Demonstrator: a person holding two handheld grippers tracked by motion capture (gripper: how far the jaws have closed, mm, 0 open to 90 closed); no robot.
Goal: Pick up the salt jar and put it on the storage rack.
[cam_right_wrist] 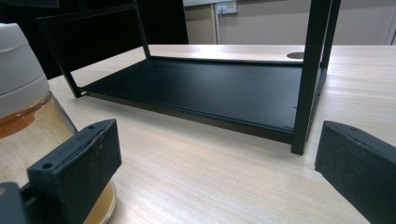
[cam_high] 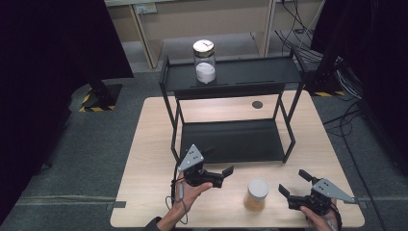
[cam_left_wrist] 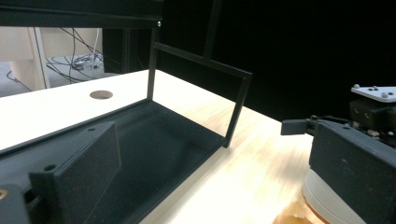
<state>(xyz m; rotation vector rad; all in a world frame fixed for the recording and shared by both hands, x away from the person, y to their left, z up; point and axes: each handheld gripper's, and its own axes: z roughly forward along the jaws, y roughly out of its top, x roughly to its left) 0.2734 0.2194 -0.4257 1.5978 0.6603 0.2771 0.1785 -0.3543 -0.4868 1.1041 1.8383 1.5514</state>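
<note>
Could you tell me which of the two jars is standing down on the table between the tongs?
It is the amber-filled jar with the grey lid, upright on the table's front edge. The other jar, with white contents, stands up on the rack's top shelf.

Light wood table (cam_high: 144, 159), round cable hole (cam_high: 257, 104) at 12 o'clock near the far edge. Black two-tier metal rack (cam_high: 231, 139) stands on the centre-to-far part of the table, legs on the wood. The rack's bottom shelf sits at table level, bare. Top shelf carries one clear jar with a white lid (cam_high: 204, 61), at 11 o'clock. On the bare wood at 6 o'clock, near the front edge: amber jar with a grey-white lid (cam_high: 256, 194), upright, apart from the rack.
</note>
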